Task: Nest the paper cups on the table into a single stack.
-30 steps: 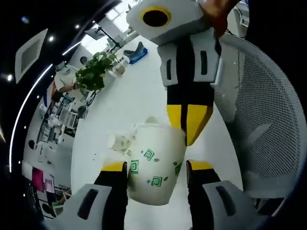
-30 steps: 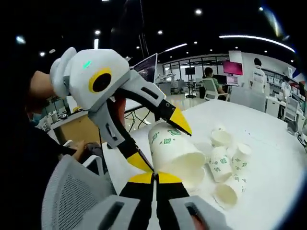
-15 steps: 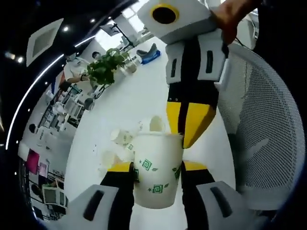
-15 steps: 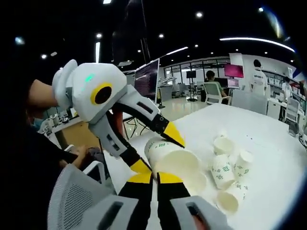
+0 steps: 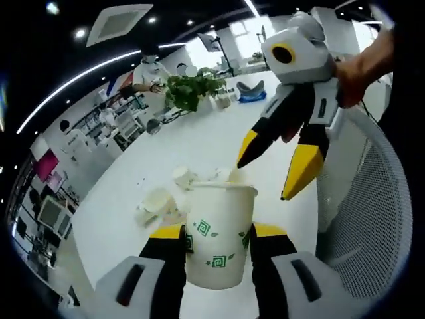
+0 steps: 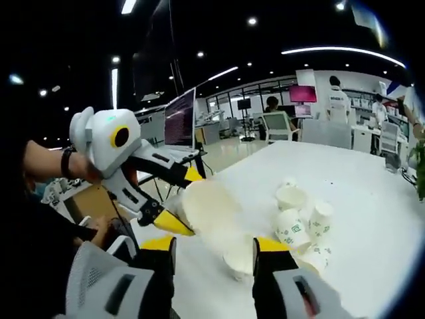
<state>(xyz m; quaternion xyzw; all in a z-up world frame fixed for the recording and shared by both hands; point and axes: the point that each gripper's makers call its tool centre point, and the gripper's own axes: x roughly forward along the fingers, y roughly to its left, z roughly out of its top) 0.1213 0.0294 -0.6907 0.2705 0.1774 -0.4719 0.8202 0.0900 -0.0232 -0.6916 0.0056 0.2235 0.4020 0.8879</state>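
While a white paper cup (image 5: 218, 234) with green square motifs is clamped upright between the yellow-tipped jaws of the left tongs (image 5: 218, 232), its open rim is seen just above the jaws in the left gripper view. In the right gripper view the same cup (image 6: 211, 207) is seen mouth-on, held by the left tongs (image 6: 178, 211) above the near edge of the white worktop (image 6: 358, 219). The right tongs (image 6: 214, 244) are shown with jaws spread apart and nothing between them; in the left gripper view they (image 5: 272, 179) are seen above and to the right of the cup, apart from it. Loose cups (image 6: 295, 229) are clustered on the worktop beyond, some tipped on their sides. A mesh chair back (image 5: 372, 219) is seen at the right and a potted plant (image 5: 192, 90) at the worktop's far end.
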